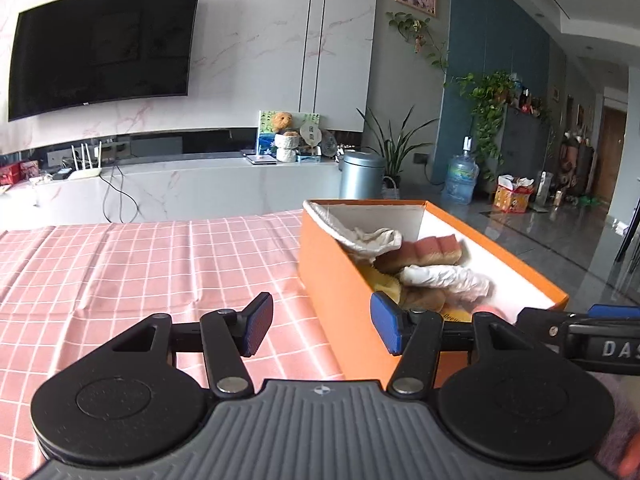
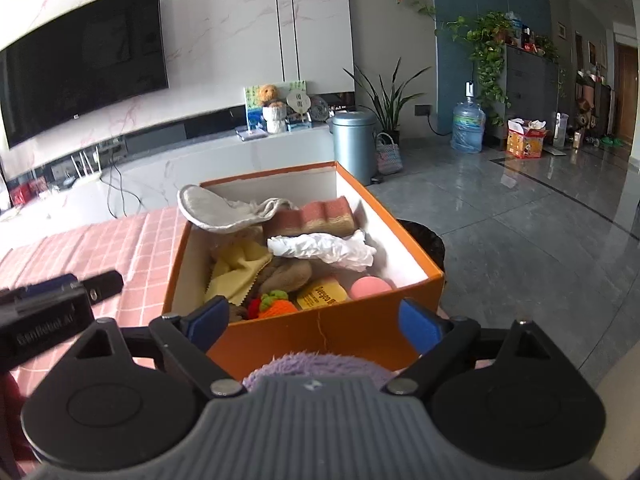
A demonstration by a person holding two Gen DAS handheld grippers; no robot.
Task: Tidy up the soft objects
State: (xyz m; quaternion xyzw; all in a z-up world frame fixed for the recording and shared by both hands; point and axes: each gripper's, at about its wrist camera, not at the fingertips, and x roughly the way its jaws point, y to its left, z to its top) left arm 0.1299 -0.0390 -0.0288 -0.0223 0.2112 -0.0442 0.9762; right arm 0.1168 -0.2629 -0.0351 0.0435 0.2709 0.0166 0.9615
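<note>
An orange cardboard box [image 2: 320, 330] stands open on the pink checked tablecloth [image 1: 120, 272]. Inside lie a grey cloth pouch [image 2: 212, 212], a pink and tan sponge [image 2: 316, 216], crumpled white paper [image 2: 320, 250], a yellow cloth [image 2: 240, 268], a brown plush [image 2: 288, 272], a knitted orange fruit [image 2: 274, 306] and a pink puff [image 2: 370, 286]. My right gripper [image 2: 314, 322] is open wide just before the box's near wall, with a purple fluffy thing [image 2: 312, 366] low between its arms, untouched by the pads. My left gripper [image 1: 322, 328] is open and empty at the box's [image 1: 344, 292] left side.
The table ends just right of the box, and a black bin [image 2: 426, 240] stands on the floor beyond it. A TV bench [image 1: 180, 184], a grey pedal bin [image 1: 362, 174] and a water bottle [image 1: 462, 178] are farther off. The cloth stretches away to the left.
</note>
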